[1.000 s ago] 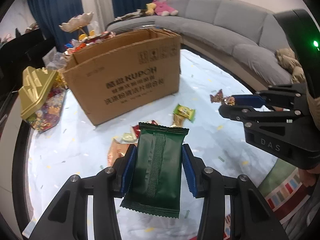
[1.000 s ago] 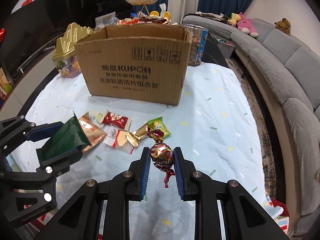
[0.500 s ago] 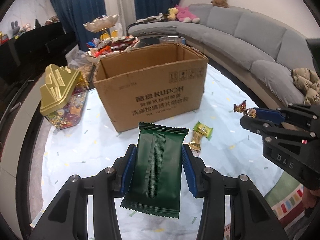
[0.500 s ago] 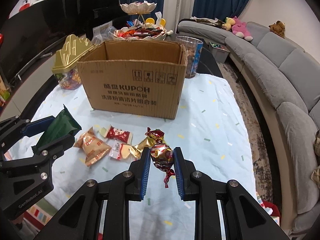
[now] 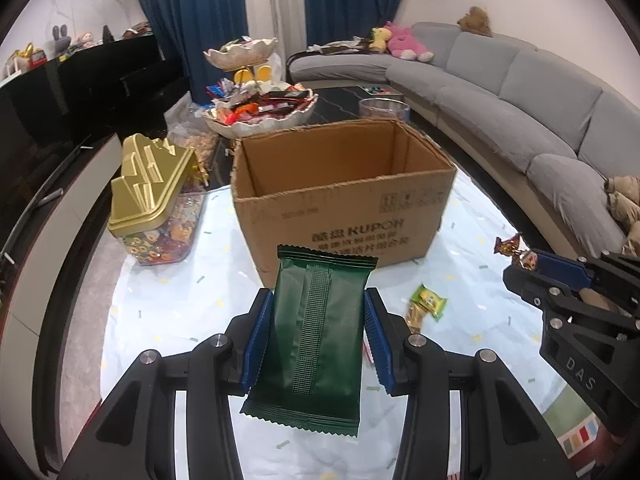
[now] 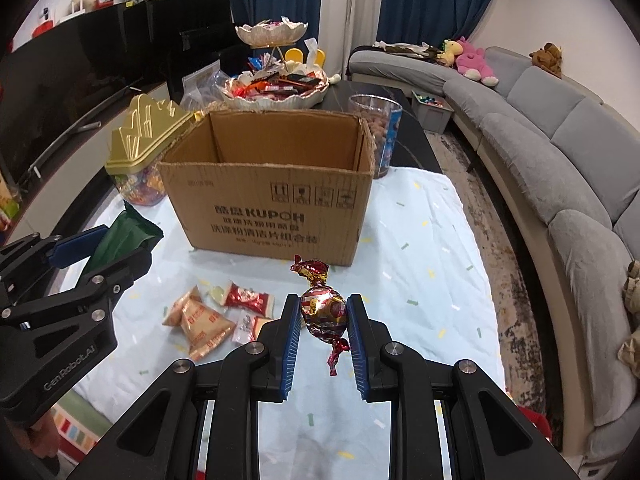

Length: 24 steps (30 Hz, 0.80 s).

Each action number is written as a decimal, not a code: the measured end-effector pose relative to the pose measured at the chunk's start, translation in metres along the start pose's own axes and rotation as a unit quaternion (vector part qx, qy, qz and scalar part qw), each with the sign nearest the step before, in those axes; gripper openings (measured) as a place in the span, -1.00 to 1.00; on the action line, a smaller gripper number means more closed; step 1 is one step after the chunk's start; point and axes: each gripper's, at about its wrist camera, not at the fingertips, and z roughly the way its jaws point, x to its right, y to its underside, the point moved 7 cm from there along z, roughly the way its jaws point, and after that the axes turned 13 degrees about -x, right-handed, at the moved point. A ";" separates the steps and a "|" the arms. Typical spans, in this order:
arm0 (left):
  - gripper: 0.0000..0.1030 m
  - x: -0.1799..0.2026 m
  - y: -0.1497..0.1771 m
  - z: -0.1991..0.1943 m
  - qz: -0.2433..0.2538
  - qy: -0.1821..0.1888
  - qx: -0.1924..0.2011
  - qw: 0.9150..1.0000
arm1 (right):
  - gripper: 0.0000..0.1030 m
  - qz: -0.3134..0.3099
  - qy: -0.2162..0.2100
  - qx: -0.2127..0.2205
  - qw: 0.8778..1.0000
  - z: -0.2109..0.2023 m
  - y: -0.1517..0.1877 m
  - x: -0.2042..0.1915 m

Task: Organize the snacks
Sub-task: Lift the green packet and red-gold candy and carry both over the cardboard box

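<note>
My left gripper (image 5: pixel 319 312) is shut on a dark green snack packet (image 5: pixel 316 336), held above the table in front of the open cardboard box (image 5: pixel 344 204). My right gripper (image 6: pixel 323 312) is shut on a red and gold wrapped candy (image 6: pixel 322 306), also raised in front of the box (image 6: pixel 272 200). The box looks empty inside. Loose snacks lie on the light blue cloth: orange packets (image 6: pixel 198 318), a red and white packet (image 6: pixel 248 300), a green and yellow candy (image 5: pixel 430 300). Each gripper shows in the other's view, the left (image 6: pixel 100 248) and the right (image 5: pixel 532 260).
A gold-lidded candy jar (image 5: pixel 154 200) stands left of the box. A tiered dish full of snacks (image 6: pixel 276 88) and a clear tub (image 6: pixel 376 136) stand behind it. A grey sofa (image 6: pixel 560 152) curves along the right. The table edge (image 5: pixel 80 320) is near on the left.
Both grippers have risen and tilted, so the box's open top now shows. Each keeps its hold on its snack.
</note>
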 end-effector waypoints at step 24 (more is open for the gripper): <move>-0.13 -0.021 -0.067 -0.002 -0.057 -0.006 0.021 0.998 | -0.52 0.025 0.000 0.043 0.999 -0.016 -0.068 -0.001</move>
